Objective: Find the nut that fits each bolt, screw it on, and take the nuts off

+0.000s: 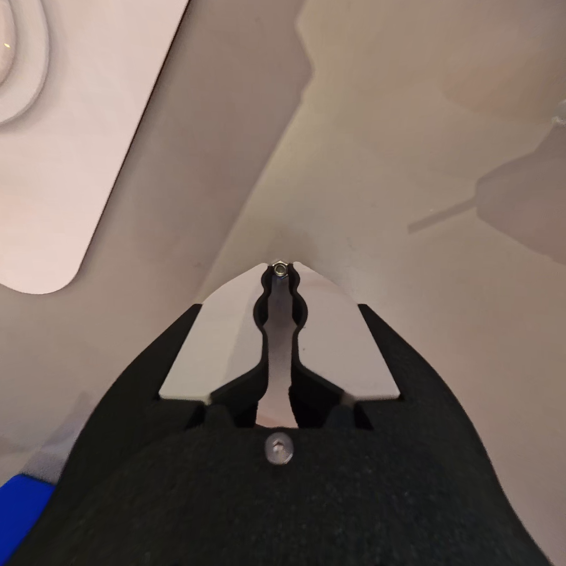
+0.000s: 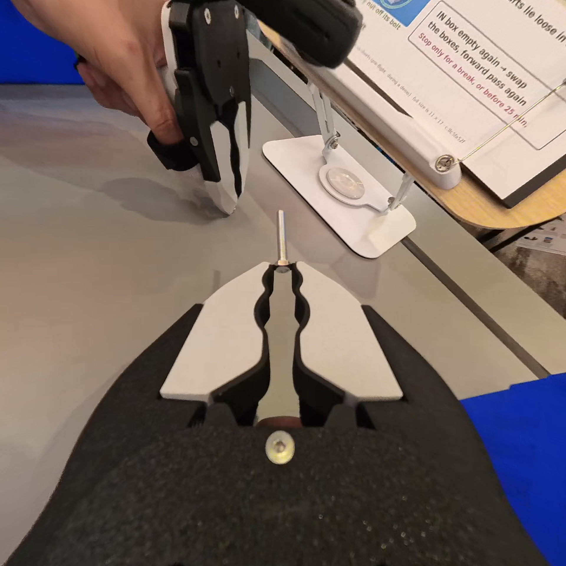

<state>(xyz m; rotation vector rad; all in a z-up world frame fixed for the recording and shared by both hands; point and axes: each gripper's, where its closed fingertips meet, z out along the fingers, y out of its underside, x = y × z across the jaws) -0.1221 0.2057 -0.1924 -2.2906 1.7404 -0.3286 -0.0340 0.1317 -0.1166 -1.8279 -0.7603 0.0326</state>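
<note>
Right wrist view: bolt point(image 2: 281, 237) pinched by head in right gripper point(image 2: 282, 269), shaft toward 12 o'clock for threading. Left gripper point(image 1: 280, 270) clamped on nut point(image 1: 280, 269), near above surface point(image 2: 92, 275).

We see a smooth grey table point(image 2: 92, 275) with a matte top and a straight far edge running diagonally at the right of the right wrist view. Directly on it rests a flat white rounded-corner metal base plate point(image 2: 361, 232) of a stand, near that far edge, with a round clear disc point(image 2: 344, 180) set in its middle. In the left wrist view the same grey surface point(image 1: 398, 275) fills most of the frame, and the white plate point(image 1: 61, 183) lies at the upper left, its rounded corner flat on the top.
</note>
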